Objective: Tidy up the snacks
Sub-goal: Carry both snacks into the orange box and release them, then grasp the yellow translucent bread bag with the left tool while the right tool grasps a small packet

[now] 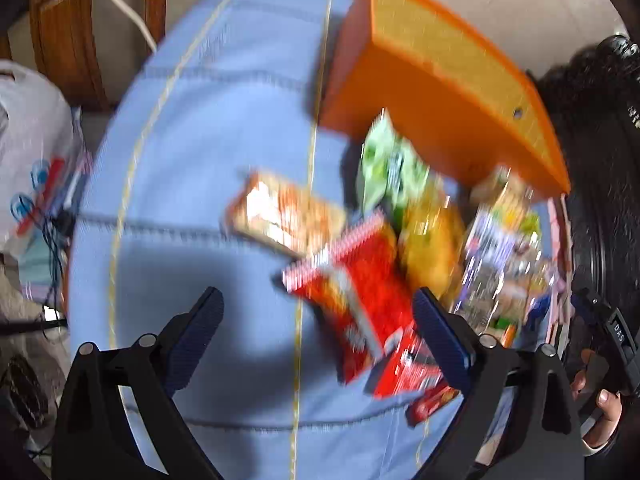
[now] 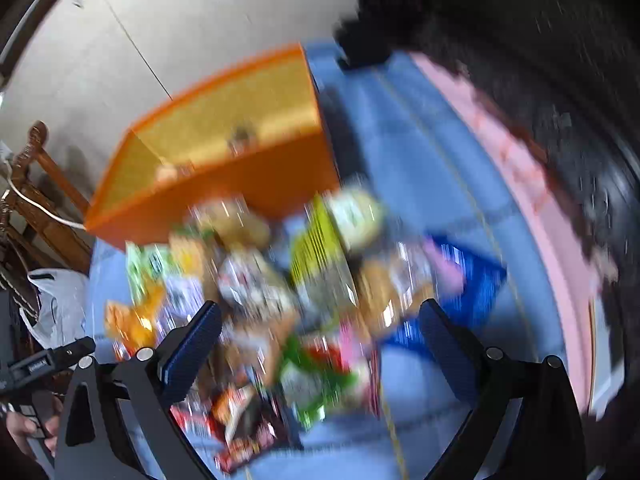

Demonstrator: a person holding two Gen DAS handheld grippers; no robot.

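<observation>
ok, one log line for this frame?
left gripper: open, over red packet | right gripper: open, above snack pile | orange box: behind pile | blurred

Blue quilted cloth [image 1: 200, 160] underneath; white plastic bag [image 1: 28, 152] and brown wooden furniture [image 1: 68, 32] beside it

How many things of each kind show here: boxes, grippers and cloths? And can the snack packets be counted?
Open orange box: 1
Black two-finger grippers, both open, left gripper and right gripper: 2
Blue quilted cloth: 1
Pile of snack packets: too blurred to count
Total counted: 4
</observation>
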